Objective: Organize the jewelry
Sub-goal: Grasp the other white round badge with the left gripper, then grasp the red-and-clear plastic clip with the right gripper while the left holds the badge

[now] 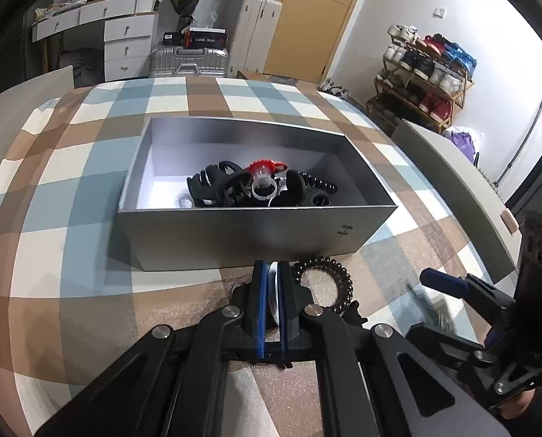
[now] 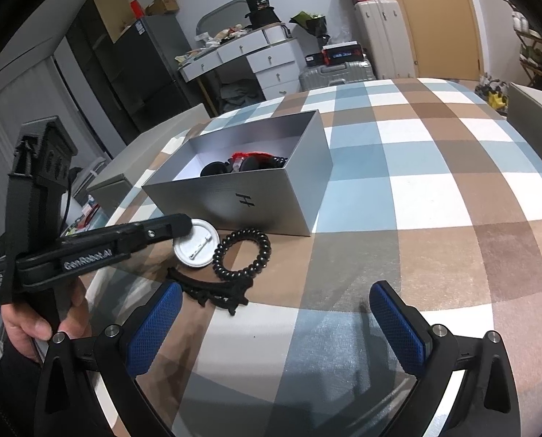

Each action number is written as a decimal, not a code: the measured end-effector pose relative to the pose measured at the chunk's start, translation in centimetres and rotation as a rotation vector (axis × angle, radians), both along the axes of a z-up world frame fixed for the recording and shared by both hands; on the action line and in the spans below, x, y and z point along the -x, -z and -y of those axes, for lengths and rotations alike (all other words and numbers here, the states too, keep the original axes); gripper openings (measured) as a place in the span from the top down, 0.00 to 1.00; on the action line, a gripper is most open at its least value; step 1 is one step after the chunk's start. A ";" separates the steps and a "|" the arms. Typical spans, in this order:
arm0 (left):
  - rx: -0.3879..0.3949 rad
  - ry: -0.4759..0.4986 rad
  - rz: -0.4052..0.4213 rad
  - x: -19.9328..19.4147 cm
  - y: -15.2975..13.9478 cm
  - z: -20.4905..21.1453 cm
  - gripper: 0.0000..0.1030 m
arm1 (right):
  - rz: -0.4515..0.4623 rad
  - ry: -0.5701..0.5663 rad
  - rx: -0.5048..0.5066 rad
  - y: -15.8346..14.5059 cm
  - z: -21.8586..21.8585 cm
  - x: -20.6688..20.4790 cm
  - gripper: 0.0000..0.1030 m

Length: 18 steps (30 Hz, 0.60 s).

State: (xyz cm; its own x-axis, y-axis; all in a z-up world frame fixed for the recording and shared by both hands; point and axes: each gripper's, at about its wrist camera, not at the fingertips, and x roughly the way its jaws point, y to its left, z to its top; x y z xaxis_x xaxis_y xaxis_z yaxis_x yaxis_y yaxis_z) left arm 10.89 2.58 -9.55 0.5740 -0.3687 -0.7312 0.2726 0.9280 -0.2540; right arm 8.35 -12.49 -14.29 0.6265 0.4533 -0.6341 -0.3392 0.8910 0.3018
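While the left tool (image 2: 187, 224) marked "GenRobot.AI" pinches the white badge (image 2: 196, 242), the right tool (image 2: 276, 322) gapes empty.

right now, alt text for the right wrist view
The left gripper is shut on a round white pin badge lying on the checked tablecloth, beside a black spiral hair tie and black claw clip, before an open grey box.
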 end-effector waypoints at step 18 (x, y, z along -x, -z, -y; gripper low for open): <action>0.009 0.007 -0.078 -0.8 1.6 0.3 0.60 | -0.013 -0.012 -0.009 0.2 -0.1 -0.3 0.00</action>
State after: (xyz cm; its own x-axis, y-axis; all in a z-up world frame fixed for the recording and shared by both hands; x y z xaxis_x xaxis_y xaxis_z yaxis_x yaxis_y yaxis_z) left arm 11.73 2.28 -11.15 0.5127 -0.3788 -0.7705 0.2578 0.9239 -0.2827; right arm 8.66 -12.38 -14.49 0.6127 0.4666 -0.6379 -0.3458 0.8840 0.3145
